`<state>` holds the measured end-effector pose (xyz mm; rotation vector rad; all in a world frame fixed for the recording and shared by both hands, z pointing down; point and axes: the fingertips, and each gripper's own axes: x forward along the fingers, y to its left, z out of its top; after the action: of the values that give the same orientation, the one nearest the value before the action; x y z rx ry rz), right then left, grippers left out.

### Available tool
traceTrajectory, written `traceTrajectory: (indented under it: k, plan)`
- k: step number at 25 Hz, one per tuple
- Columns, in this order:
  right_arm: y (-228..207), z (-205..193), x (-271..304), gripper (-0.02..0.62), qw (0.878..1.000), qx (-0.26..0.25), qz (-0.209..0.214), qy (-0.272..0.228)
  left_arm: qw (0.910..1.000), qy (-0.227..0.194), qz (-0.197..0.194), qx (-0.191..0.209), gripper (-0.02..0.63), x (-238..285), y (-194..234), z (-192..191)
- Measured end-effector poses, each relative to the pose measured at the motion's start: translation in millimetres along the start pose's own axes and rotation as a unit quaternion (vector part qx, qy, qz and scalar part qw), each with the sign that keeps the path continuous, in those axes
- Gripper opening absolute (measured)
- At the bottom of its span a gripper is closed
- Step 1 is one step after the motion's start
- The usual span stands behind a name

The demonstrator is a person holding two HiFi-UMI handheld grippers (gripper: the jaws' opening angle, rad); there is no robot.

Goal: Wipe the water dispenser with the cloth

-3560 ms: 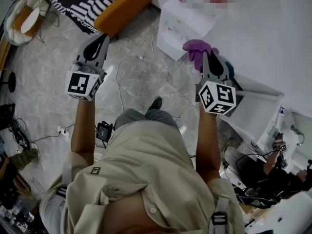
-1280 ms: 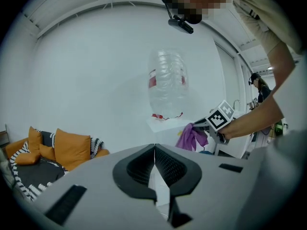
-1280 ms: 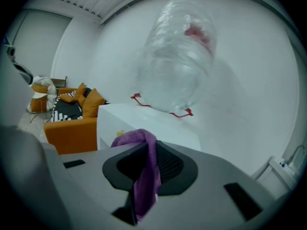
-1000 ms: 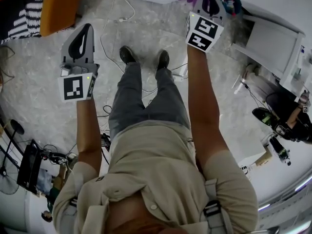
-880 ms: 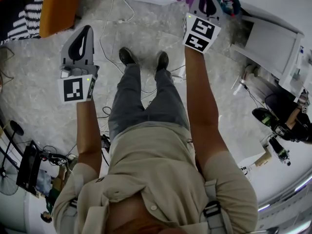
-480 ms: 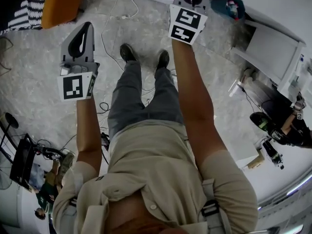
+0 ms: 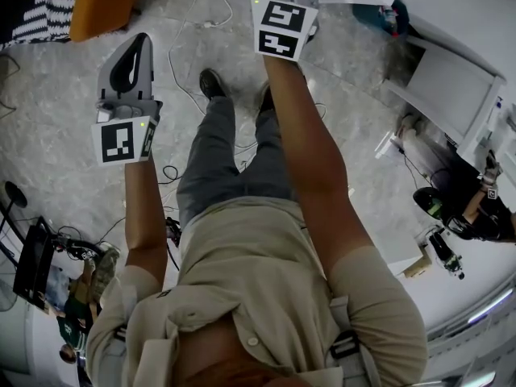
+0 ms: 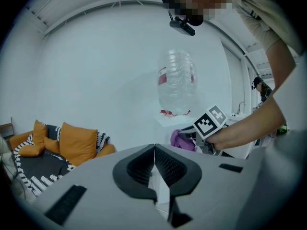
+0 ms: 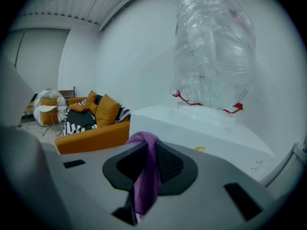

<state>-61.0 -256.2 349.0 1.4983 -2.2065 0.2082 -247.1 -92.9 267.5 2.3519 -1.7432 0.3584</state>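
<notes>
1. The purple cloth [image 9: 145, 176] is pinched in my right gripper [image 9: 147, 147]. Its jaws are closed down on the fabric. A fold bunches up above the tips and the rest hangs down the middle, towards the near side.
2. The water dispenser [image 9: 201, 128], a white box, stands just beyond those tips and slightly to the right. The cloth is close to its near top edge, but I cannot tell whether the two touch.
3. A clear, ribbed water bottle [image 9: 213, 51] stands on top of the dispenser, with a red band round its lower rim.
4. My left gripper [image 8: 154, 152] is out to the left, well apart from the dispenser. Its jaws are pressed together with nothing between them.
5. In the left gripper view, my right arm [image 8: 244, 128] reaches across from the right towards the dispenser.
6. Far to the left an orange sofa [image 9: 91, 128] sits against the white wall. It carries an orange cushion [image 9: 108, 110] and a black-and-white striped throw [image 9: 79, 121].
7. In the head view, the grey marbled floor [image 7: 64, 135] lies below me. A white cable [image 7: 179, 63] trails across it between my two grippers, near my dark shoe [image 7: 212, 83].
8. To the right stands a white cabinet [image 7: 443, 75], and another person [image 7: 476, 216] is low down beyond its near end.
</notes>
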Motion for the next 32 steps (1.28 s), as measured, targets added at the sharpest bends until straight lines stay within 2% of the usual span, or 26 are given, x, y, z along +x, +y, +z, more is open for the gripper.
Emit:
traceTrajectory:
  k: [3,7,11,14,18,21,24,28,32]
  plan:
    - [-17.7,-9.0,-5.4,0.064,1.0,0.002,-0.012,0.006,0.9999,-0.001,-0.01,0.003,0.018,8.9,-4.5,2.7]
    - [-58.8,-30.5,-21.6,0.064,0.999,0.016,-0.046,0.017,0.9986,0.016,-0.035,0.036,0.018,17.9,-15.2,-4.3]
    - [-115.9,-60.3,-42.6,0.064,0.994,0.035,-0.096,0.035,0.999,0.002,-0.044,0.012,0.018,34.0,-33.1,3.6]
    - [-155.7,-81.4,-58.2,0.064,0.989,0.047,-0.134,0.05,0.9983,-0.001,-0.057,0.014,0.018,40.9,-44.0,2.5]
    - [-182.8,-98.0,-70.5,0.064,0.984,0.051,-0.162,0.059,0.9978,0.015,-0.063,0.012,0.018,47.4,-53.0,-6.7]
    - [-182.3,-105.6,-69.1,0.064,0.984,0.052,-0.161,0.06,0.9972,0.01,-0.072,0.014,0.018,50.0,-58.7,-10.4]
    - [-166.1,-112.3,-59.2,0.064,0.985,0.052,-0.148,0.065,0.9962,0.025,-0.077,0.032,0.018,47.6,-54.8,-20.4]
    - [-128.8,-124.5,-35.9,0.064,0.988,0.05,-0.117,0.083,0.9978,0.026,-0.06,0.011,0.018,46.3,-44.8,-23.9]
    - [-79.1,-110.9,-8.3,0.064,0.994,0.036,-0.074,0.072,0.9979,0.018,-0.062,0.006,0.018,43.1,-36.1,-30.0]
